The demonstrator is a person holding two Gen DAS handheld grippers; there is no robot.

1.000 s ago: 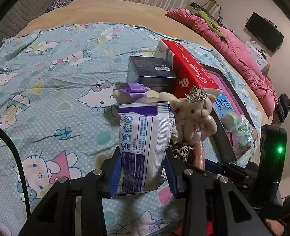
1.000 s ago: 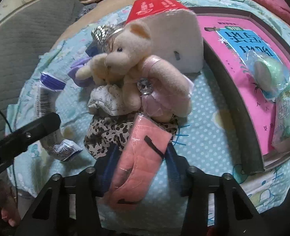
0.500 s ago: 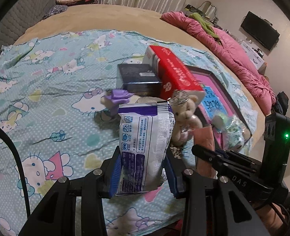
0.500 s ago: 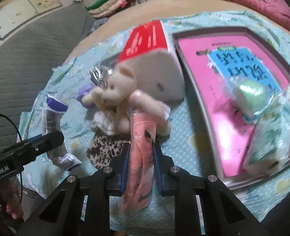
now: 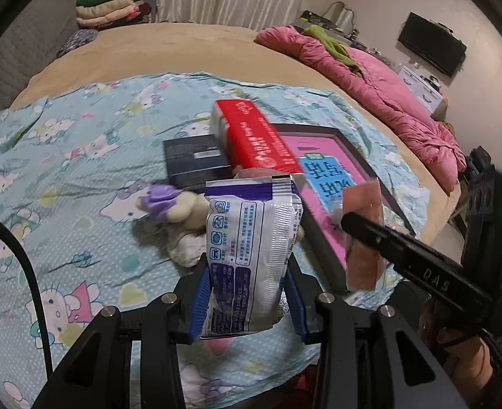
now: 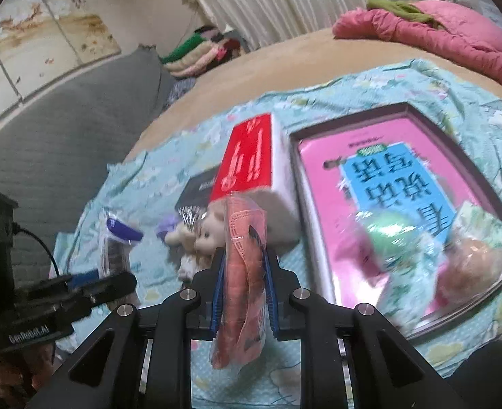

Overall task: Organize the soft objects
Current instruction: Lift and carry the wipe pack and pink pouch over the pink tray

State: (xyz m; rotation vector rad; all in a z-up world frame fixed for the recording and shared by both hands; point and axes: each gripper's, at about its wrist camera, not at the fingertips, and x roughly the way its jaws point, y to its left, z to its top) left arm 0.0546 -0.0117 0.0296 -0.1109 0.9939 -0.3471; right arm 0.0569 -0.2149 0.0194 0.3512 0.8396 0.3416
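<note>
**Both grippers hold a soft packet above the bed**

The bed (image 5: 189, 51) fills both views, and a light blue cartoon-cat sheet (image 5: 63, 177) is spread over its near part. A pink quilt (image 5: 370, 78) lies along the far right edge. On the sheet lies a dark-rimmed tray (image 6: 404, 110) with a pink book inside, and wrapped soft items (image 6: 431, 248), blurred, sit on its near corner. A red and white box (image 5: 254, 136) stands just left of the tray, and a black box (image 5: 193, 160) is beside it.

The left gripper (image 5: 247, 289) points forward and steeply down over the sheet. Its fingers (image 5: 198, 298) pinch the lower part of a white and purple packet (image 5: 247, 245). The packet stands upright, its long axis is almost vertical and its purple band is at the top.

The right gripper (image 6: 244, 293) also tilts down, toward the boxes. Its fingers (image 6: 218, 293) are pressed close on a pink packet (image 6: 245, 272), having just closed on it. This packet is also upright, a little tilted, with its lower end hanging under the fingers; it is clear of the sheet.

A cream plush bear (image 6: 213, 235) lies on the sheet behind both packets, close to the red box. A small purple bow (image 5: 160, 201) is at its left side.
</note>
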